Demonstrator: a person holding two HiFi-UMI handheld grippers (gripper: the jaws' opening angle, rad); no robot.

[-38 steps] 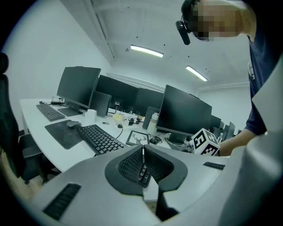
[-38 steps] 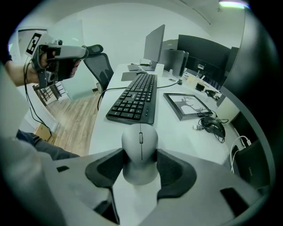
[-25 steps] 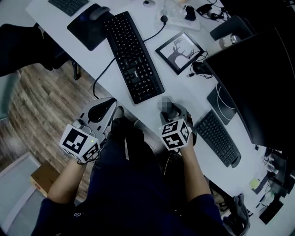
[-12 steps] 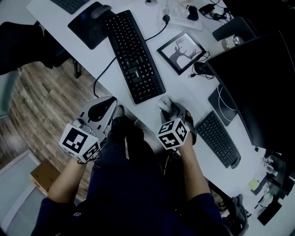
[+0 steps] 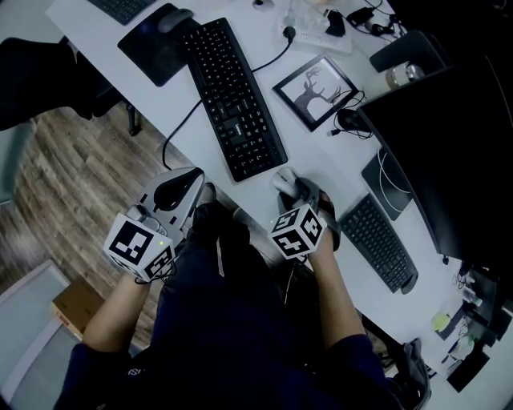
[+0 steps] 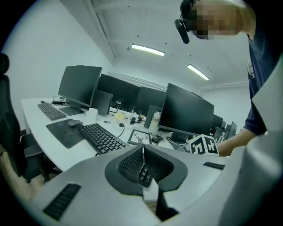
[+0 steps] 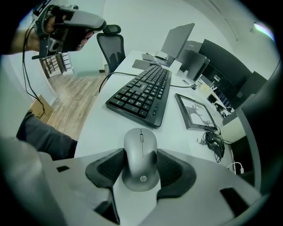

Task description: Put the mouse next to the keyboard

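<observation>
A silver mouse (image 5: 284, 179) (image 7: 140, 155) lies on the white desk (image 5: 321, 172), just off the near end of the black keyboard (image 5: 232, 96) (image 7: 143, 95). My right gripper (image 5: 290, 186) (image 7: 140, 170) has its dark pads against both sides of the mouse, with the mouse's front sticking out toward the keyboard. My left gripper (image 5: 189, 181) (image 6: 142, 165) hangs off the desk's near edge at the left, over the person's lap. Its pads meet with nothing between them.
A framed deer picture (image 5: 314, 90) and a black wired mouse (image 5: 349, 120) lie right of the keyboard. A second keyboard (image 5: 381, 240) and dark monitors (image 5: 449, 144) stand further right. A dark mouse pad (image 5: 152, 48) carrying another mouse (image 5: 172, 20) is at the far left.
The right gripper, with the mouse between its pads, has shifted slightly to the left. The left gripper has not moved.
</observation>
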